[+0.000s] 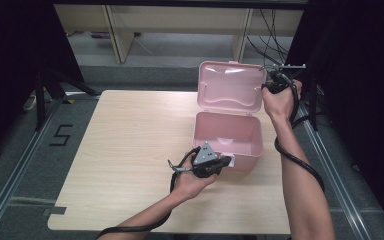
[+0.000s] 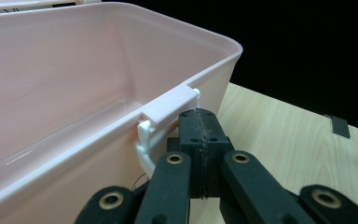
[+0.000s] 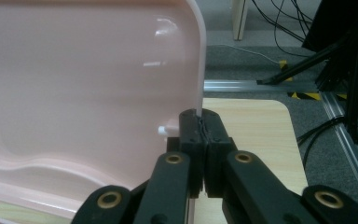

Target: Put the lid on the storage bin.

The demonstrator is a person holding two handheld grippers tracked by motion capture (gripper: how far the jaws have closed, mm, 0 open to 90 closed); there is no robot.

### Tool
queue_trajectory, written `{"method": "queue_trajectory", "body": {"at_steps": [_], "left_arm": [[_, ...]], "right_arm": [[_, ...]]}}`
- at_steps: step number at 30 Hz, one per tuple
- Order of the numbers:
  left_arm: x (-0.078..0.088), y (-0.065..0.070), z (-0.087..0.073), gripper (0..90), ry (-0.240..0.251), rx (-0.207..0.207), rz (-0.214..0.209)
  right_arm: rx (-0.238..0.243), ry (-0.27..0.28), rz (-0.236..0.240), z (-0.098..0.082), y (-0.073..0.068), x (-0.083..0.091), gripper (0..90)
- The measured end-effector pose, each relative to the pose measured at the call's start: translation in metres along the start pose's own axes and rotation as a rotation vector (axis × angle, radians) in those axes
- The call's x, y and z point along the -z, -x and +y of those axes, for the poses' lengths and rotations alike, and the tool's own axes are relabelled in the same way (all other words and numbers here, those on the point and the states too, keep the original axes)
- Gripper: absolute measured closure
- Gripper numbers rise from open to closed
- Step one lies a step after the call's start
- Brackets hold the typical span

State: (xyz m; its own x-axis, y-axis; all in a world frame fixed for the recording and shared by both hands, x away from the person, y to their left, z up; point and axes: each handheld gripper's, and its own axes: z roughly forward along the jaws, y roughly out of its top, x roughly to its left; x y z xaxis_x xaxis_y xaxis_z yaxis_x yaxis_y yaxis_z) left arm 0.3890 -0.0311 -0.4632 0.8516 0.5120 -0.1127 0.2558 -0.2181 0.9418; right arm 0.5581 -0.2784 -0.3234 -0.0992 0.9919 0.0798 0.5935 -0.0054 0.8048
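A pink plastic box (image 1: 252,150) stands open at the table's right side, its lid (image 1: 230,87) upright behind it. My left gripper (image 1: 227,161) is at the box's front wall; in the left gripper view its jaws (image 2: 199,114) are shut, tips right under the white latch (image 2: 170,105), nothing seen between them. My right gripper (image 1: 269,81) is raised at the lid's right edge. In the right gripper view the jaws (image 3: 200,115) are shut, with the thin rim of the lid (image 3: 98,79) running down into the seam between them.
The light wooden table (image 1: 130,150) stretches out left of the box. The box's inside (image 2: 51,93) holds nothing I can see. Past the table's right edge stand black stands and cables (image 3: 335,60) on grey floor. A rail (image 1: 10,170) runs along the left.
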Motion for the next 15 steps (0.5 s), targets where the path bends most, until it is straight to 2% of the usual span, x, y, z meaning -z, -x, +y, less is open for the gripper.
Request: {"method": "queue_trajectory", "body": {"at_steps": [1, 3, 7, 8, 9, 11, 12, 13, 14, 15], "left_arm": [[0.000, 0.000, 0.000, 90.0, 0.000, 0.003, 0.001], [0.000, 0.000, 0.000, 90.0, 0.001, 0.003, 0.000], [-0.001, 0.000, 0.000, 90.0, 0.004, 0.003, 0.002], [-0.001, 0.000, 0.000, 90.0, 0.005, 0.004, 0.002], [-0.001, 0.000, 0.000, 90.0, 0.008, 0.004, 0.003], [-0.001, 0.000, 0.000, 90.0, 0.008, 0.005, 0.003], [-0.001, 0.000, 0.000, 90.0, 0.006, 0.005, 0.004], [-0.001, 0.000, 0.000, 90.0, 0.007, 0.003, 0.004], [-0.001, 0.000, 0.000, 90.0, 0.006, 0.003, 0.005], [-0.001, 0.000, 0.000, 90.0, 0.007, 0.003, 0.006]], "right_arm": [[-0.020, 0.005, -0.007, -0.001, -0.002, 0.001, 89.9], [0.007, 0.009, -0.010, -0.002, 0.000, 0.003, 90.0], [-0.001, 0.020, -0.009, -0.005, -0.003, 0.006, 89.9], [0.023, 0.030, -0.013, -0.006, -0.002, 0.007, 89.9], [0.002, 0.028, -0.013, -0.006, -0.004, 0.008, 89.9], [0.011, 0.035, -0.010, -0.007, -0.004, 0.010, 89.9], [0.033, 0.038, -0.011, -0.008, -0.002, 0.011, 89.9], [-0.002, 0.037, -0.011, -0.009, -0.004, 0.011, 89.9], [0.028, 0.044, -0.011, -0.009, -0.002, 0.011, 89.9], [0.010, 0.043, -0.012, -0.010, -0.003, 0.012, 89.9]]}}
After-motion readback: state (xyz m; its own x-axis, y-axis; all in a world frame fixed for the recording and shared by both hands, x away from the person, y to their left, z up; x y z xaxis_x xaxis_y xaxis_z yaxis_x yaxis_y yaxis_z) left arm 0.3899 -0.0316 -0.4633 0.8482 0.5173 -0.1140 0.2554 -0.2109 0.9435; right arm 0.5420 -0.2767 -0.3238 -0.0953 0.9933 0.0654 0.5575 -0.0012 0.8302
